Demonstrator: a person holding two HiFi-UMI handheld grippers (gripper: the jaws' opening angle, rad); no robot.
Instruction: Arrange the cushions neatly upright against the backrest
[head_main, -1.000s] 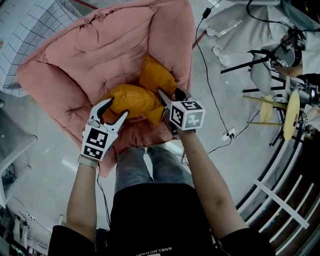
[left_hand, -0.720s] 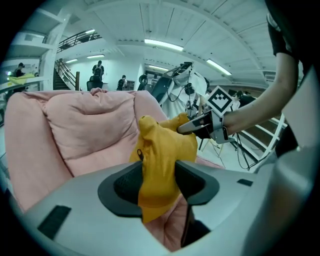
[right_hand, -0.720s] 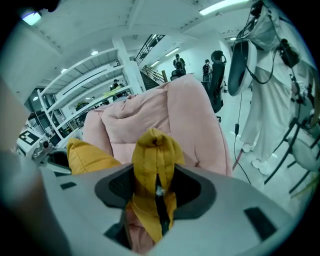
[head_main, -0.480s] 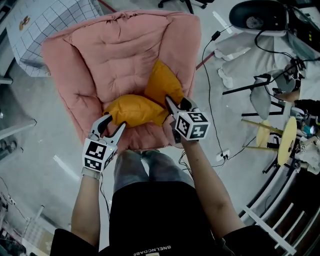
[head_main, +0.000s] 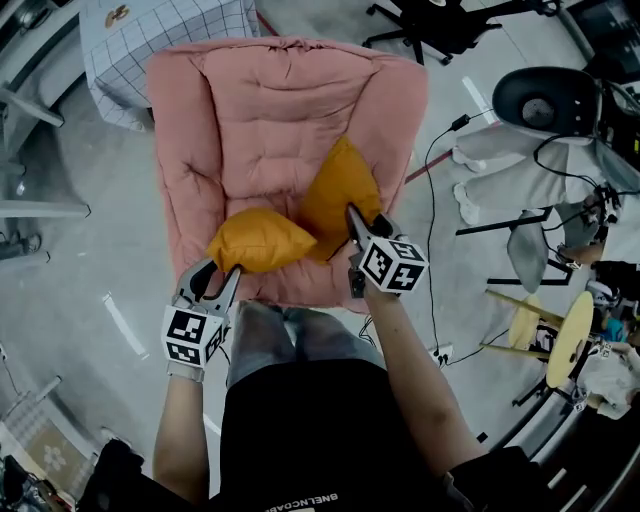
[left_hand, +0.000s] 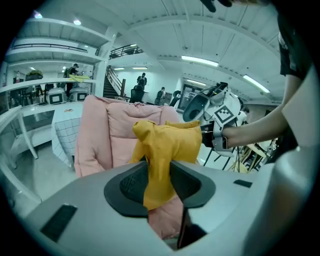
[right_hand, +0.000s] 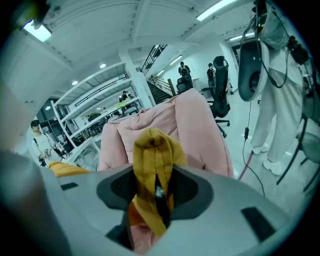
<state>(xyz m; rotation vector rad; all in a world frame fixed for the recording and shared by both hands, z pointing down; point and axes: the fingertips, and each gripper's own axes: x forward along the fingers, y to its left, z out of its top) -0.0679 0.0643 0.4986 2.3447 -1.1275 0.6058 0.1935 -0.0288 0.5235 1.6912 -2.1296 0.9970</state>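
Only the head view shows both cushions on the pink armchair (head_main: 270, 110) seat. My left gripper (head_main: 213, 276) is closing narrow, pinching the left cushion (head_main: 262, 238) corner; my right gripper (head_main: 363, 222) likewise pinches the right cushion (head_main: 340, 190).

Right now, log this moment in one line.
left gripper closing on left cushion | right gripper closing on right cushion | seat: pink armchair

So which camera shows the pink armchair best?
The head view: it looks down on nearly the whole pink armchair, seat, arms and back. The left gripper view shows only part of it behind a yellow cushion; the right gripper view likewise, behind the other cushion.
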